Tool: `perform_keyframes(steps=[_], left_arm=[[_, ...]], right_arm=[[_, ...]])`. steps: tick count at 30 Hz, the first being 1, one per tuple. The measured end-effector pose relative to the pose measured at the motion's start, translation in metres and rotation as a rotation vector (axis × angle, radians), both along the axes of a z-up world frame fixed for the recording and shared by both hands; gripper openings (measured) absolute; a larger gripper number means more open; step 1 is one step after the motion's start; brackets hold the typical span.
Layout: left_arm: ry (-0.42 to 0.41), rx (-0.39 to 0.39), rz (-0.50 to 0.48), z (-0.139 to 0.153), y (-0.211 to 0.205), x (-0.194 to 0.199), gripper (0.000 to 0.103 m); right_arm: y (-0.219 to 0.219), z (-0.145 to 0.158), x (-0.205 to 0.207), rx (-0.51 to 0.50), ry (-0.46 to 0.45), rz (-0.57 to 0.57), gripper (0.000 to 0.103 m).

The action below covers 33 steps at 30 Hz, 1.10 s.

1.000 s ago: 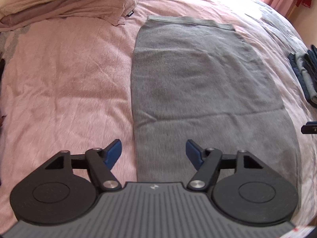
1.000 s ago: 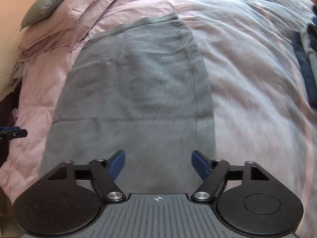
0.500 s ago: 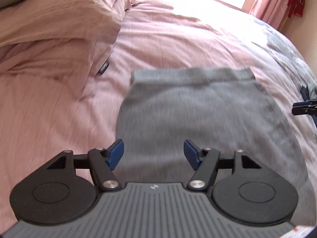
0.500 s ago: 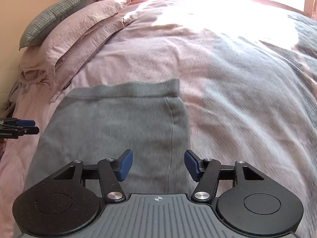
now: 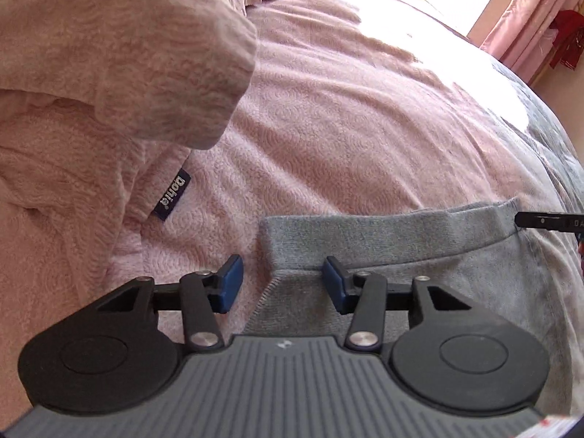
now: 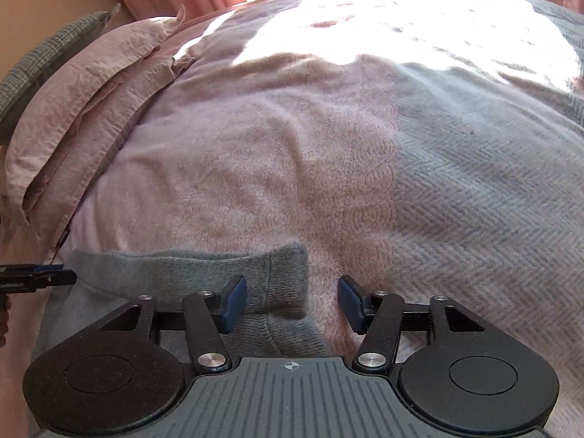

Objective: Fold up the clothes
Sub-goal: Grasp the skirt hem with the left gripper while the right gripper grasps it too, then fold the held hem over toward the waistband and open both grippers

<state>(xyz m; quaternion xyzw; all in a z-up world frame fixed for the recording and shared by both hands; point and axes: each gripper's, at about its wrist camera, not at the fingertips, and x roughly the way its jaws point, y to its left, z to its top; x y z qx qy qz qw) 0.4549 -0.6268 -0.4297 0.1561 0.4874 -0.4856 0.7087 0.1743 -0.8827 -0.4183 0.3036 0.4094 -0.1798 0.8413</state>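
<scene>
A grey knitted garment (image 5: pixel 401 241) lies flat on the pink bedspread (image 5: pixel 346 116), its ribbed band at the far end. My left gripper (image 5: pixel 283 284) stands open over the band's left corner, one blue pad on the bedspread side, the other over the cloth. In the right wrist view the same garment (image 6: pixel 182 270) shows its right corner between the open fingers of my right gripper (image 6: pixel 292 301). Neither gripper pinches the cloth. The right gripper's tip (image 5: pixel 547 221) shows at the left view's right edge, and the left gripper's tip (image 6: pixel 36 278) at the right view's left edge.
Pink pillows (image 5: pixel 109 54) with a small dark label (image 5: pixel 171 195) lie close on the left. A grey checked pillow (image 6: pixel 40 62) rests behind the pink pillows (image 6: pixel 84 109). A grey herringbone blanket (image 6: pixel 474 200) covers the bed's right side. Pink curtains (image 5: pixel 525 18) hang beyond.
Both grippers have travelled forward along the garment from its near end to its far band. They now straddle the band's two corners, still open.
</scene>
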Motion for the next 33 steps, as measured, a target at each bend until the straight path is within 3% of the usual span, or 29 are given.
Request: perform_keyframes(steps=[1,4,5,9,13,16,19,21,23,26,30,33], left_arm=[[0.015,-0.013,0.004,-0.001,-0.002,0.0,0.036],[-0.011,-0.038,0.026,0.003,-0.001,-0.002,0.009],[-0.019,-0.056,0.02,0.006,0.003,-0.002,0.006],[-0.031,-0.22,-0.003,0.041,0.036,-0.01,0.005],[-0.084,-0.363,-0.037,0.09,0.098,-0.048,0.005],[-0.079,-0.413,-0.048,0.117,0.163,-0.088,0.005],[-0.086,-0.343,-0.112,0.122,0.222,-0.143,0.006],[-0.04,-0.214,-0.129,0.107,0.255,-0.177,0.012],[0.053,-0.101,-0.096,0.082,0.284,-0.201,0.016],[0.161,0.002,0.007,0.054,0.315,-0.216,0.016],[0.293,-0.072,0.198,0.041,0.326,-0.205,0.03],[0.412,-0.107,0.332,0.026,0.319,-0.188,0.035]], right_arm=[[0.001,0.0,0.002,-0.014,0.015,-0.015,0.015],[0.008,0.012,-0.008,-0.071,-0.039,0.021,0.009],[0.01,0.021,-0.016,-0.076,-0.082,0.019,0.008],[0.037,0.066,-0.052,-0.17,-0.229,0.053,0.008],[0.091,0.119,-0.118,-0.261,-0.375,0.093,0.008],[0.14,0.138,-0.176,-0.295,-0.37,0.138,0.008],[0.196,0.13,-0.226,-0.28,-0.201,0.195,0.008],[0.223,0.101,-0.247,-0.184,0.016,0.176,0.011],[0.24,0.075,-0.266,-0.109,0.168,0.086,0.031],[0.248,0.063,-0.284,0.053,0.129,-0.049,0.034],[0.228,0.056,-0.281,0.201,-0.01,-0.216,0.035],[0.202,0.041,-0.281,0.283,-0.045,-0.338,0.035]])
